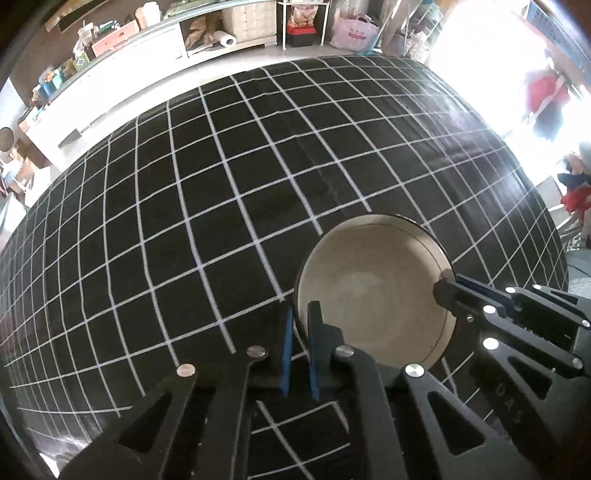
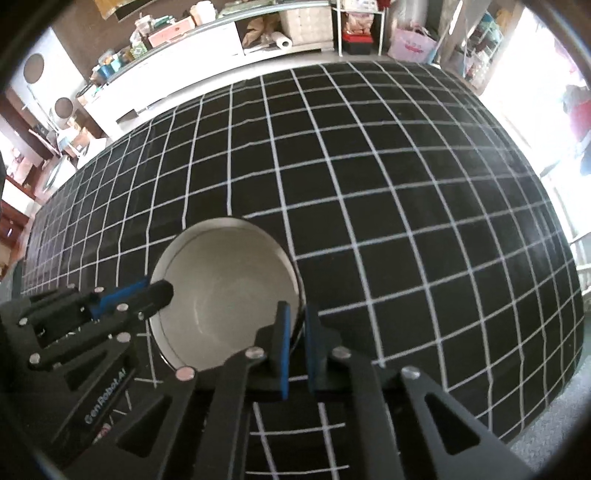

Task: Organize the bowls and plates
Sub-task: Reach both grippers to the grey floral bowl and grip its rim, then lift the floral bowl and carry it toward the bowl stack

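Observation:
A bowl (image 1: 373, 288), cream inside with a dark outer wall, sits on the black tablecloth with a white grid (image 1: 221, 177). My left gripper (image 1: 300, 325) is shut on the bowl's left rim, one blue pad inside the wall and one outside. The right gripper (image 1: 445, 291) reaches in from the right and clamps the opposite rim. In the right wrist view the same bowl (image 2: 225, 291) lies left of centre, my right gripper (image 2: 297, 325) is shut on its right rim, and the left gripper (image 2: 162, 291) pinches the far left rim.
The grid cloth (image 2: 406, 184) covers the table beyond the bowl. Its far edge meets a pale floor, with a white counter (image 1: 122, 66) and cluttered shelves (image 2: 303, 26) behind. The table's right edge (image 2: 554, 332) drops off near bright windows.

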